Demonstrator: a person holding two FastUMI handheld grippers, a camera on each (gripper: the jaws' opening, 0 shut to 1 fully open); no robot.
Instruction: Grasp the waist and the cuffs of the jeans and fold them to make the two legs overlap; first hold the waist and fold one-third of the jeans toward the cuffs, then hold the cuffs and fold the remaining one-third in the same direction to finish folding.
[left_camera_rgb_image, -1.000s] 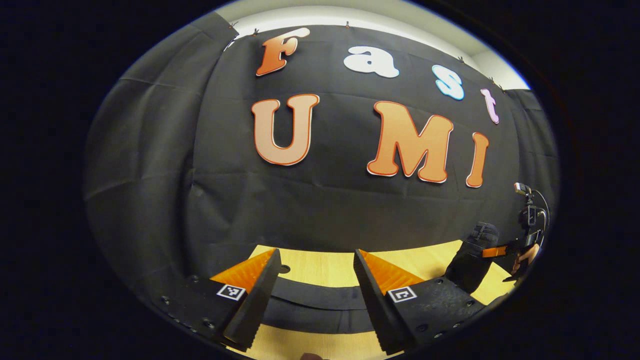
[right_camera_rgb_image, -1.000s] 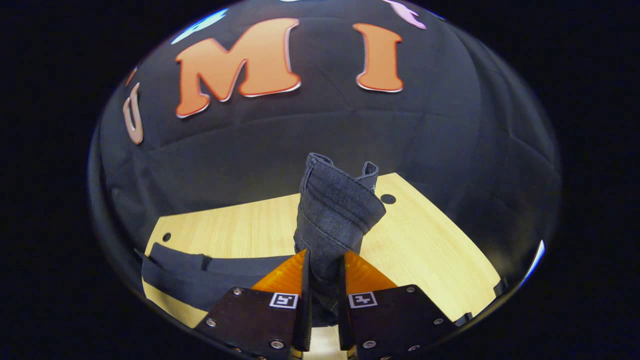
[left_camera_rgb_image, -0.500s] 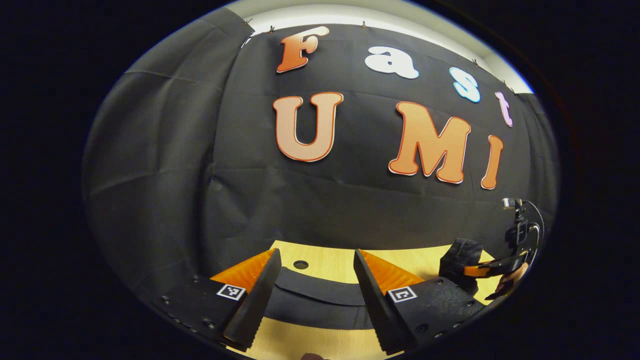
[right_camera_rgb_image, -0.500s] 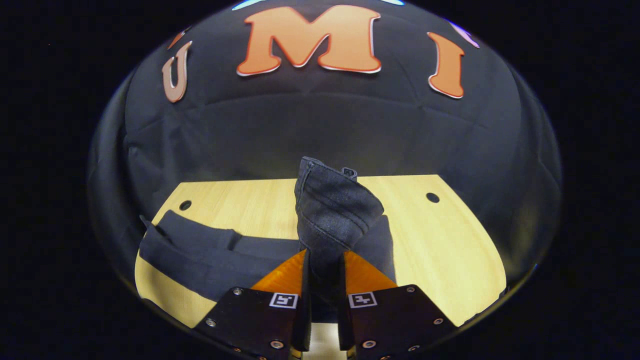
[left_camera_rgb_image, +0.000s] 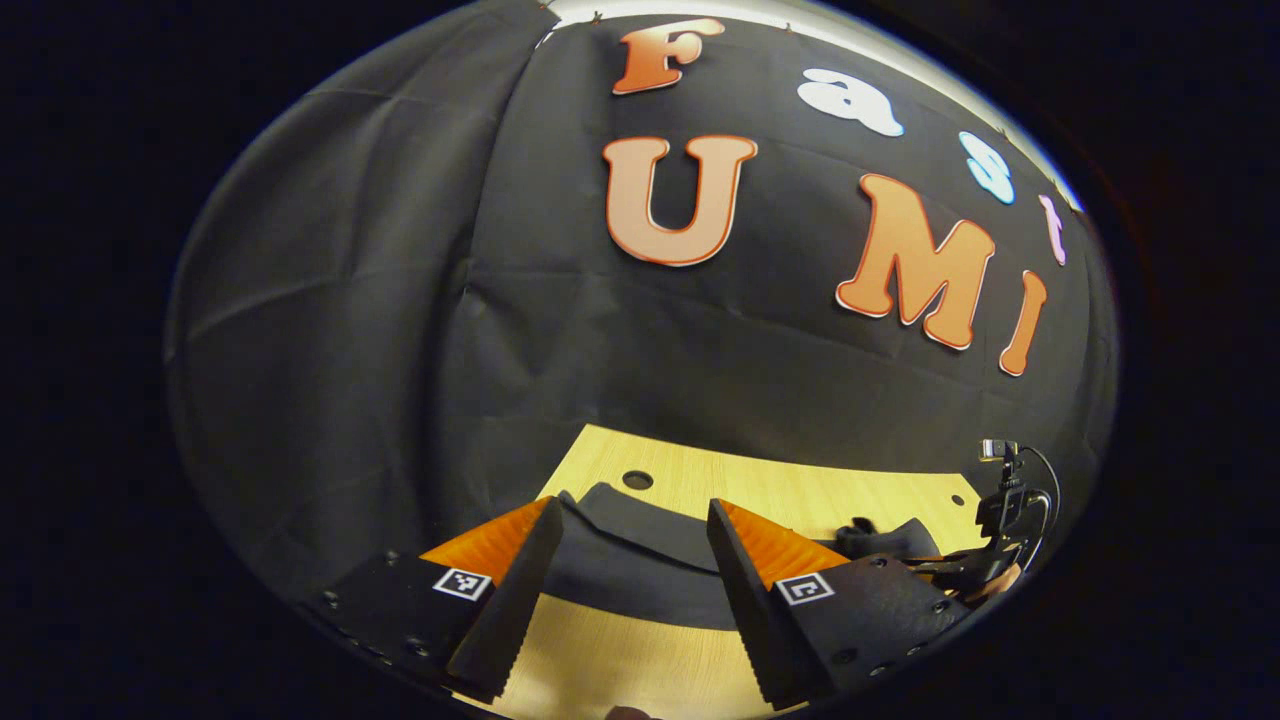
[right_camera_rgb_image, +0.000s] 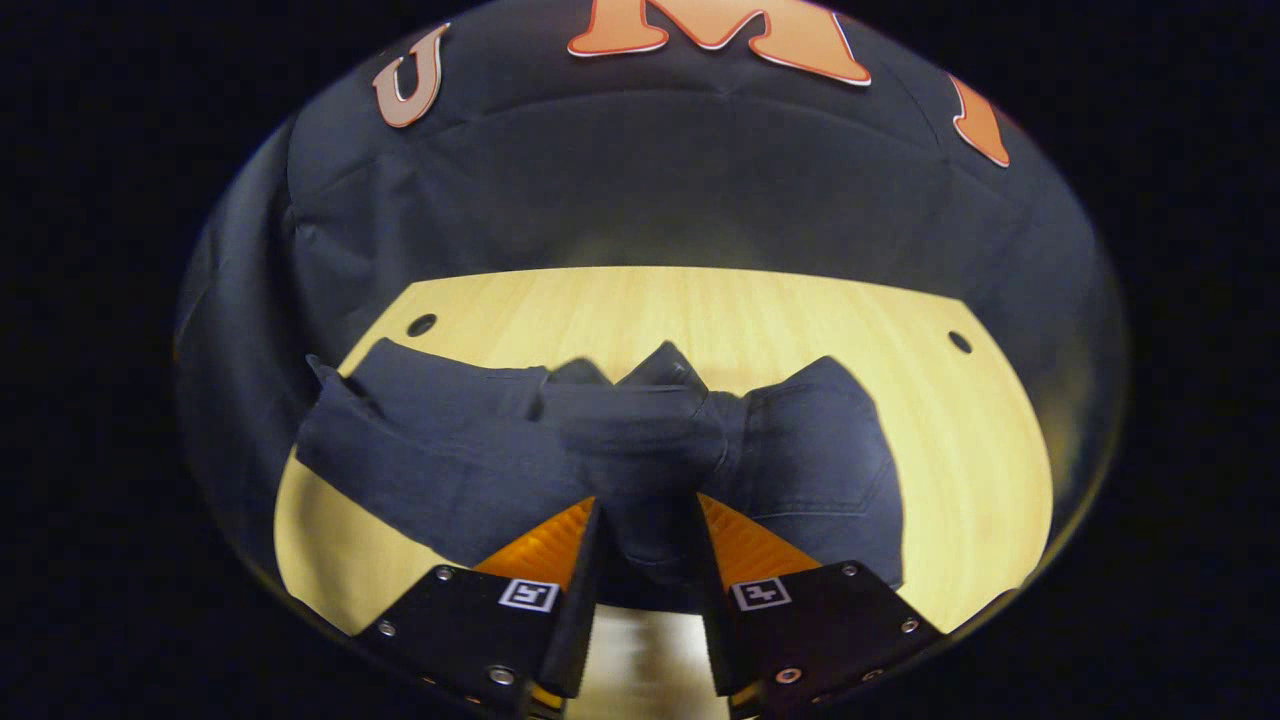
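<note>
A bunched fold of the jeans (right_camera_rgb_image: 640, 440) is pinched between the fingers of the right tool (right_camera_rgb_image: 645, 560), the rest being spread leftward and rightward on the worktop (right_camera_rgb_image: 700, 310). The left tool (left_camera_rgb_image: 630, 590) is held wide above the dark denim, nothing gripped.

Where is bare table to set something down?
Bare wood lies between the jeans and the back wall, and on the table right of them. The near middle is crowded: the right gripper clamps the jeans there.
</note>
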